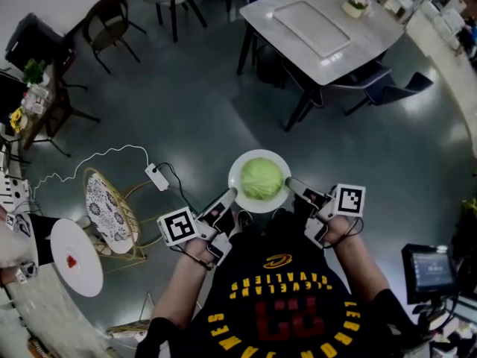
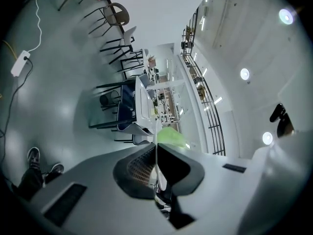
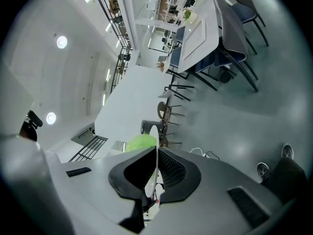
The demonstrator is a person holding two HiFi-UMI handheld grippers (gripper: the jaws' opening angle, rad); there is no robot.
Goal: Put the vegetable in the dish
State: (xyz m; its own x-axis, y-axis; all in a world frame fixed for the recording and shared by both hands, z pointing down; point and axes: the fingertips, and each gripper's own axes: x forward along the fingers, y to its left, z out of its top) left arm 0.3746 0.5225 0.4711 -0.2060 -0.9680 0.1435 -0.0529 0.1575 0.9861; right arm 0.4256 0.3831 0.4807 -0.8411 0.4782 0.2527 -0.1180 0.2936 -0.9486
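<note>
Presently the cabbage [image 1: 261,177] sits in the white dish [image 1: 240,164], which is held in mid-air over the floor, near the person's body. The left gripper [image 1: 229,195] and right gripper [image 1: 292,183] are each clamped on the thin rim, at opposite sides. Judgement: the dish is rigid, smooth and breakable; the cabbage is round, fairly light and liable to roll. Both forearms are bent inward, roughly symmetrical.

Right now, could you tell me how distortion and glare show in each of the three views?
Head view: mild wide-angle bending, soft sheen on the floor, cabbage and dish sharp. Left gripper view: strong fisheye, black corners, lamps flaring, dish edge-on and thin. Right gripper view: same fisheye, bright lamps, cabbage soft.
</note>
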